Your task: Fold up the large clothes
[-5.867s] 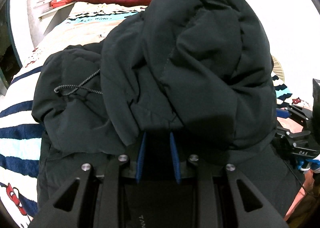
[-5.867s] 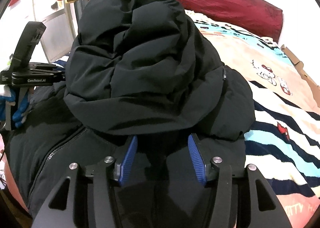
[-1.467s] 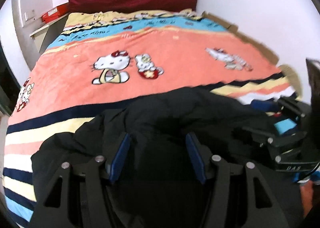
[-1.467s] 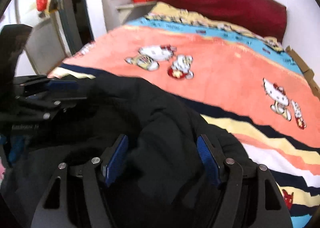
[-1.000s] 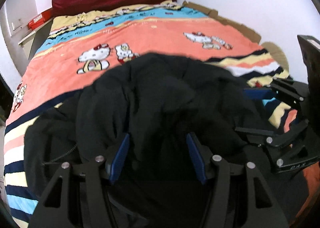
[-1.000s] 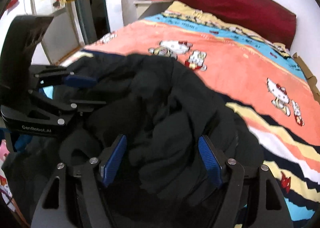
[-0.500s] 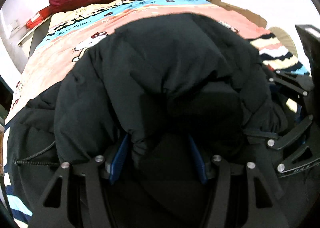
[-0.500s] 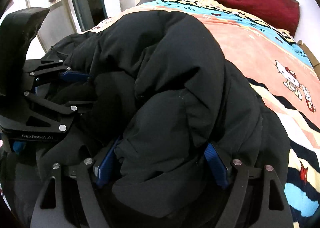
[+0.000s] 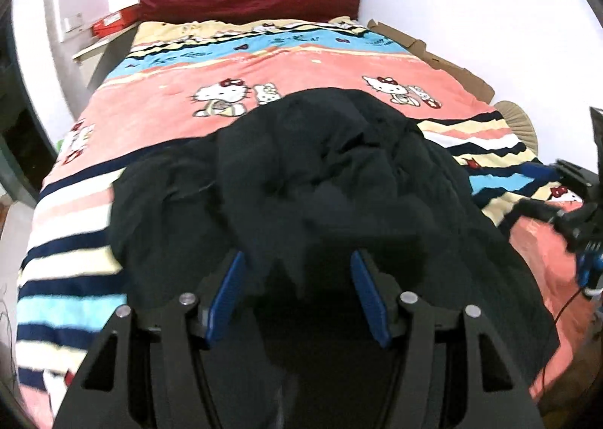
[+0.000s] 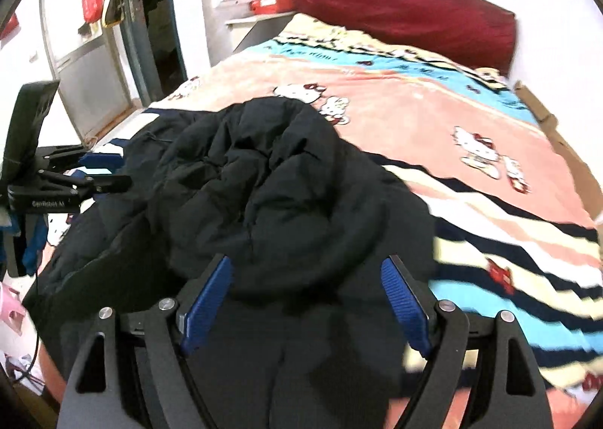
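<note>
Black padded jacket (image 9: 339, 180) is seen bunched on the near end of the bed (image 9: 309, 71). Left gripper (image 9: 297, 301) and right gripper (image 10: 305, 301) are both spread wide, nothing pinched – jacket fabric lies between and ahead of the blue pads. Doorway (image 10: 154, 10) is shown only by the right view; cardboard (image 9: 444, 59) along the wall is clearer in the left view. Near bedding is hidden by the jacket

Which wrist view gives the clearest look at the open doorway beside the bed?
The right wrist view. The doorway with its blue-grey frame stands at upper left, past the black jacket heaped on the bed. The left wrist view shows only a dark sliver of it at its left edge, too cropped to read.
</note>
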Motion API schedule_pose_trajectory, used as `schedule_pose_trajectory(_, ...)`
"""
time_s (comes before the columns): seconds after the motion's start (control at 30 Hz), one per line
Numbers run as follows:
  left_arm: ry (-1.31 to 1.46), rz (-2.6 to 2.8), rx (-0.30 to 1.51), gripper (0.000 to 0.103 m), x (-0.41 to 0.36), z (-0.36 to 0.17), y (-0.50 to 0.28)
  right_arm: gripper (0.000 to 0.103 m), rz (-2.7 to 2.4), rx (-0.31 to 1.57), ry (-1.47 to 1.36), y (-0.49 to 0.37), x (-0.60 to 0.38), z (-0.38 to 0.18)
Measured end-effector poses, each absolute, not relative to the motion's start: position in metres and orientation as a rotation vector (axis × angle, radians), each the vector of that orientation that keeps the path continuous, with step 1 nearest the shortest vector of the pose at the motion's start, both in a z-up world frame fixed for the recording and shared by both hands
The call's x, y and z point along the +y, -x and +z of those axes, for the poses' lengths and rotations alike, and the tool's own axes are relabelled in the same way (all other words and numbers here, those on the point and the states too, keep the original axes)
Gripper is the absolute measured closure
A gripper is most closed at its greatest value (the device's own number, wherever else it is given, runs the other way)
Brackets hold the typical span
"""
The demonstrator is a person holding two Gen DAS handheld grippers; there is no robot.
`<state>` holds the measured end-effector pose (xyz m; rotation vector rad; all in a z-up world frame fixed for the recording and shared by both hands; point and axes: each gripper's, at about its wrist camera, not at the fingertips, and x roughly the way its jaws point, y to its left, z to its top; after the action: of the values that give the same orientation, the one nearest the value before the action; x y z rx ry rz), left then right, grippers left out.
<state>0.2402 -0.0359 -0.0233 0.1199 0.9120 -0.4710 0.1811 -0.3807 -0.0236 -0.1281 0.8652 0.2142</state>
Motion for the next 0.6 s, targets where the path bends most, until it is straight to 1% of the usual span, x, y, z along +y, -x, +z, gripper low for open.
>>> schedule_pose_trajectory(0.2,-0.104,-0.421,0.911,0.045,0.017,-0.007,-0.189,0.017,0.141,0.850,0.122,-0.112,-0.409,0.008)
schedule_pose_trajectory(0.3,-0.072,-0.403,0.923,0.044,0.042,-0.010,-0.166,0.015,0.115,0.863,0.105,-0.082,-0.424,0.008)
schedule_pose_trajectory(0.47,-0.005,-0.376,0.978,0.044,0.083,-0.035,-0.135,0.014,0.095,0.913,0.052,-0.045,-0.438,-0.014)
schedule_pose_trajectory(0.6,0.084,-0.360,1.028,0.044,0.115,-0.059,-0.118,0.014,0.081,0.977,-0.016,-0.025,-0.446,-0.049)
